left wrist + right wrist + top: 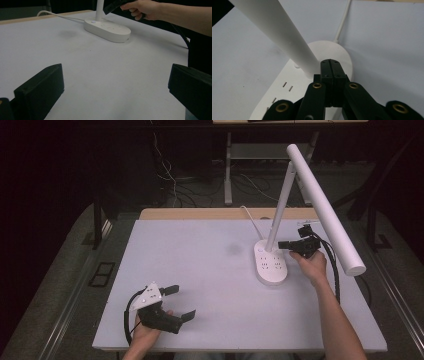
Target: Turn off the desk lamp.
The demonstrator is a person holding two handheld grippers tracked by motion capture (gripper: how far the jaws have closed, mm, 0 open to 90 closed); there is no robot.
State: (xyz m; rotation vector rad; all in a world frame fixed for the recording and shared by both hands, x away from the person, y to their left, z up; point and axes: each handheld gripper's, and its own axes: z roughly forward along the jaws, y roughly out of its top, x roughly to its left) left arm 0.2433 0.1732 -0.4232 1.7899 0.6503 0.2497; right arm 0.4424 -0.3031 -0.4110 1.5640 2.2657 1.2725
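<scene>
A white desk lamp stands at the right of the table on an oval base [270,264] with socket slots. Its stem [280,205] rises to a long tube head [325,207]. My right gripper [282,245] is shut with nothing between its jaws, its tips close beside the foot of the stem [294,47], over the base [287,92]. My left gripper [181,301] rests near the front left of the table, jaws wide open and empty [115,85]. In the left gripper view the lamp base [107,28] lies far ahead, the other hand [142,8] above it.
The table top [200,265] is a pale sheet with a wooden strip at the back. The lamp's white cord [250,220] runs from the base toward the back edge. A faint dark smudge [233,249] marks the sheet left of the base. Cables and desk legs lie on the floor beyond.
</scene>
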